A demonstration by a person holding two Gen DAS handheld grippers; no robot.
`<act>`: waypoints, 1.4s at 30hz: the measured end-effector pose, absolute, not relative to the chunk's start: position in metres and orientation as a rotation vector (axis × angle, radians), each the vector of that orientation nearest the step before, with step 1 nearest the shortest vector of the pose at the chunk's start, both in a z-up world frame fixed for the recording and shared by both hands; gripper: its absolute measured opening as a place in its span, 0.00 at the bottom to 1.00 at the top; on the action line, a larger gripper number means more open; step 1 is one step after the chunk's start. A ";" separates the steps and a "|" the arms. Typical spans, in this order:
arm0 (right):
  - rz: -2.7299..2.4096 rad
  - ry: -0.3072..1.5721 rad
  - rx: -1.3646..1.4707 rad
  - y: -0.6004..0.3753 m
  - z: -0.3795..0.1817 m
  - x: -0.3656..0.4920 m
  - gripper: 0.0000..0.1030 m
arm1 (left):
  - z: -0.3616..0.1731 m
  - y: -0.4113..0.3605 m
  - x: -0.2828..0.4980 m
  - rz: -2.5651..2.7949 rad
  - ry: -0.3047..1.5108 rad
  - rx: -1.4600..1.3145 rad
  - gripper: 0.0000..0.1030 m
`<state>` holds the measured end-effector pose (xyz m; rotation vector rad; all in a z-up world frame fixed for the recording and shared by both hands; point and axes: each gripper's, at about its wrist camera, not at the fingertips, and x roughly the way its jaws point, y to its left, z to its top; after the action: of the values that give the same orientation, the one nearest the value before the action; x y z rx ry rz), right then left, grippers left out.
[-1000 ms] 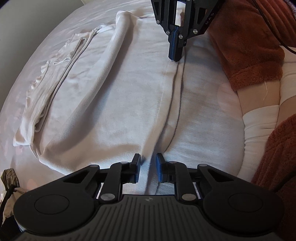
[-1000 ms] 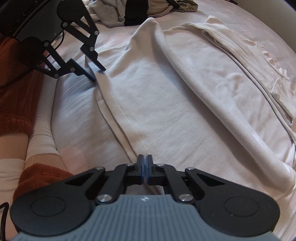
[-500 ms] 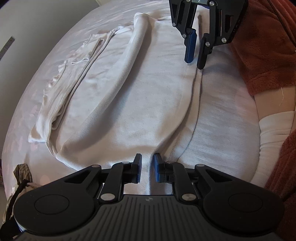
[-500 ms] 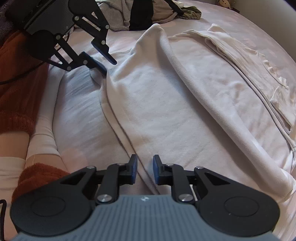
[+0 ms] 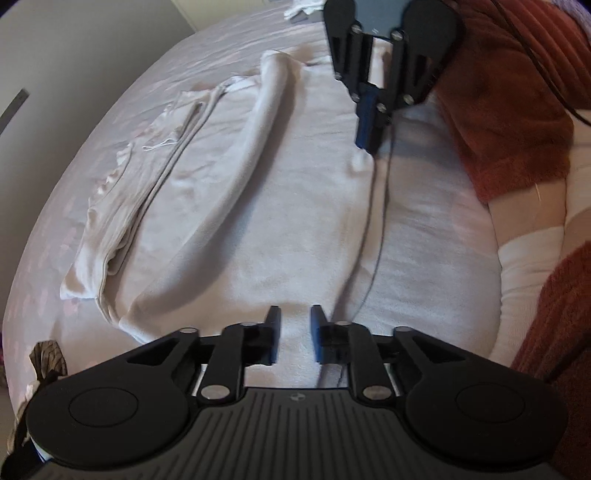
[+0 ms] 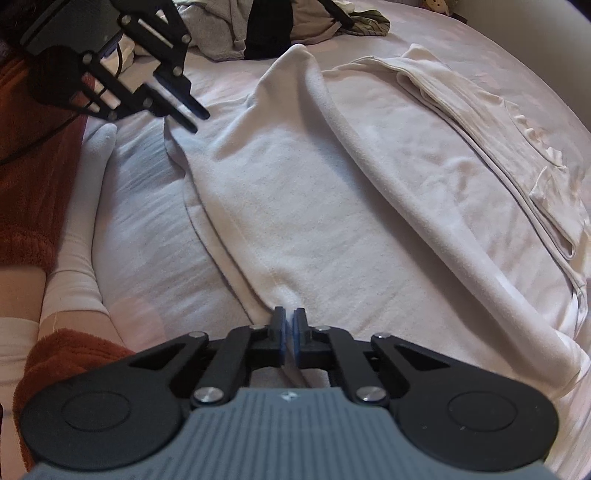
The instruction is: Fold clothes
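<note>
A cream fleece garment [image 6: 314,229] is lying spread on a pale pink bed [image 5: 110,122], w/ its far side rolled over into a long thick fold [image 5: 258,155] running lengthwise. The near hem is lying straight along the bed edge side, double-stitched, w/ a thin dark line running beside it. Just beyond the fleece, a thinner cream garment [image 6: 498,147] is sitting already folded into a narrow strip.

The left gripper [image 5: 294,332] is hovering low over one end of the hem; its jaws are opening, w/ fleece showing in the gap below them, but the pads aren't pressing on it. In the right wrist view this gripper [image 6: 192,114] is sitting above the fabric corner, fingers apart.

The right gripper [image 6: 289,332] is clenched on the hem at the other end, pads nearly meeting w/ cloth pinched between. The left wrist view shows it [image 5: 371,136] tip-down on the fleece edge, puckering the fabric.

A pile of unfolded clothes [image 6: 277,29] is sitting at the bed's far end. The person's rust fleece sleeve [image 5: 509,110] and white sock [image 6: 85,206] are lying alongside.
</note>
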<state>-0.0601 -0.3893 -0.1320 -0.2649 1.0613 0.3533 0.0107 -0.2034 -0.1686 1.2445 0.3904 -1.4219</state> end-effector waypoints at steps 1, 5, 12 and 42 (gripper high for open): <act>0.350 1.054 -0.252 -0.391 -0.131 -0.061 0.04 | -0.172 -0.204 0.007 -1.420 0.375 1.271 0.40; 0.333 1.032 -0.216 -0.395 -0.127 -0.062 0.04 | -0.183 -0.209 0.008 -1.409 0.391 1.309 0.42; 0.323 1.010 -0.244 -0.392 -0.125 -0.065 0.04 | -0.181 -0.213 0.022 -1.370 0.461 1.235 0.05; 0.413 1.115 -0.222 -0.392 -0.132 -0.067 0.08 | -0.178 -0.194 0.025 -1.499 0.528 1.294 0.03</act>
<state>-0.0672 -0.3917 -0.1324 -0.2223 1.1146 0.4128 0.0250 -0.1939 -0.1780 1.2938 0.5277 -1.4988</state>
